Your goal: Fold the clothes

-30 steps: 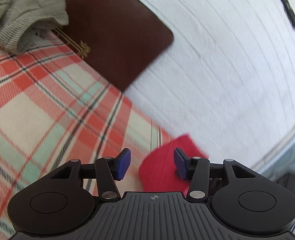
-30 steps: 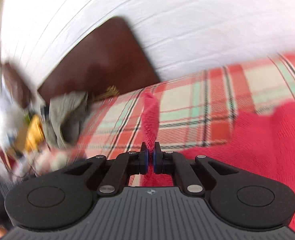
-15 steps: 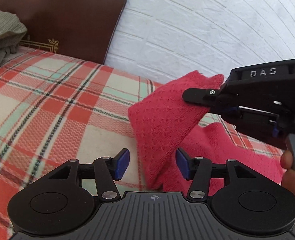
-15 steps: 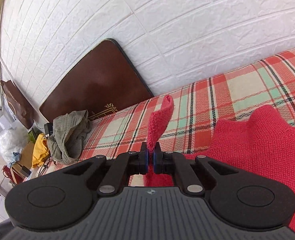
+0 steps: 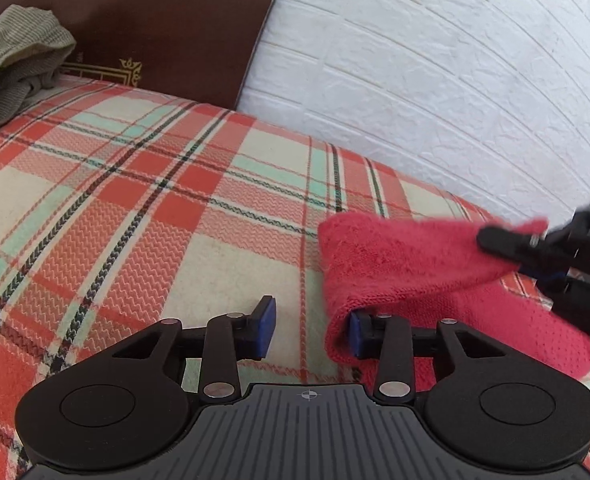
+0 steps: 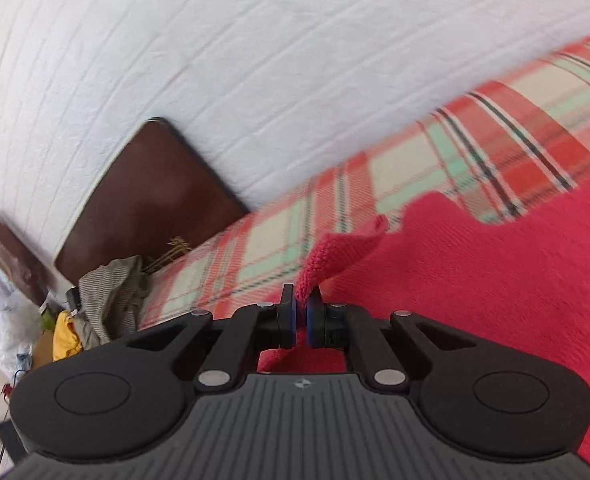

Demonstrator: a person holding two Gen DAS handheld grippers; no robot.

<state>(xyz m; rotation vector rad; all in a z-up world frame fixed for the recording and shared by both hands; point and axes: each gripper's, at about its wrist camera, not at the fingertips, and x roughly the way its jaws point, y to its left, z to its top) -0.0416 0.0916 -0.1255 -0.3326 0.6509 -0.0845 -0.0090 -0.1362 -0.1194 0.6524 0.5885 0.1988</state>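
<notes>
Red knit garment (image 5: 407, 264) is lying on the plaid blanket (image 5: 135, 208), directly ahead of and to the right of your left gripper (image 5: 311, 330), with one corner lifted off the blanket. Your right gripper (image 6: 301, 316) is pinching that corner: its pads are pressed together on the fabric, and the fold of knit is standing up out of them. Compared with half a second ago, you are now carrying the corner lower and further across the body of the garment, so the raised flap that was hanging upright in front of the left gripper is now stretching out flatter and to that gripper's right. Your left gripper is closing at this moment. Its jaws were wider half a second ago; now the curled edge of the flap is draping over the right pad, while the left pad is standing clear of the cloth, so no grip is formed yet. Judging by this, you are bringing a second hold onto the fold line while the right side is laying the corner over. If the left jaws finish closing without the fabric between them, the fold edge is likely to slip and lose its line. A grey striped garment (image 5: 15, 64) is waiting well ahead and to the left, against the brown headboard (image 5: 155, 20).
</notes>
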